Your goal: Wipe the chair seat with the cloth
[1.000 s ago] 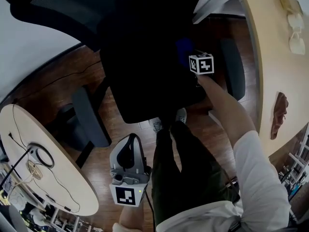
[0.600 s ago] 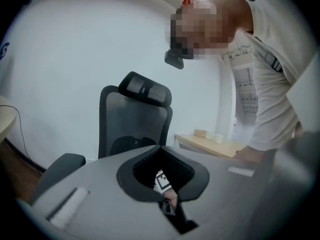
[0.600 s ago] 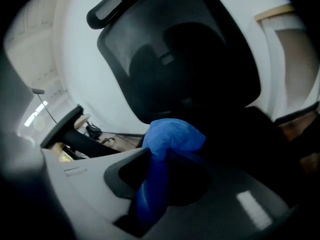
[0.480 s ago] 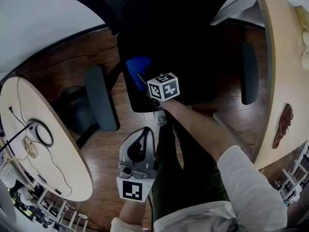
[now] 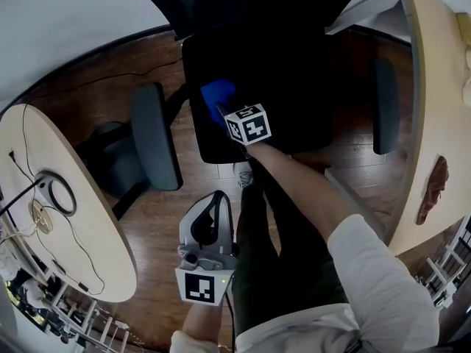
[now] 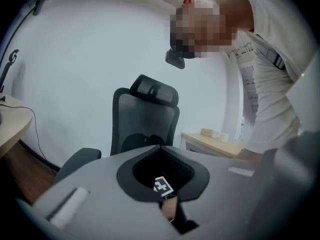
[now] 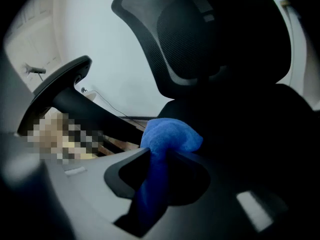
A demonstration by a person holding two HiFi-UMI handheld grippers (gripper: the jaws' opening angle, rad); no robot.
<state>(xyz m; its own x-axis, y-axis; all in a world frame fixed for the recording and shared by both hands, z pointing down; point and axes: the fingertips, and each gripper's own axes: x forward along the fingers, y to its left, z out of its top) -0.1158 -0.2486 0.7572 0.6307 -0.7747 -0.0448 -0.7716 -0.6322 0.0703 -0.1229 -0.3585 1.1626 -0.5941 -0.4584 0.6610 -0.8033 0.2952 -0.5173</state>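
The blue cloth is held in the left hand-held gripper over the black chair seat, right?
Wrong side. The blue cloth is held in the right hand-held gripper over the black chair seat. The right gripper view shows those jaws shut on it; the left hand-held gripper holds nothing.

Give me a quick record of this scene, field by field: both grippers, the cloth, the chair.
Right gripper: shut on the blue cloth
Cloth position: over the near left part of the black chair seat, as the head view shows it
Left gripper: shut, empty, held low, away from the chair
Nearby: round table on the person's left
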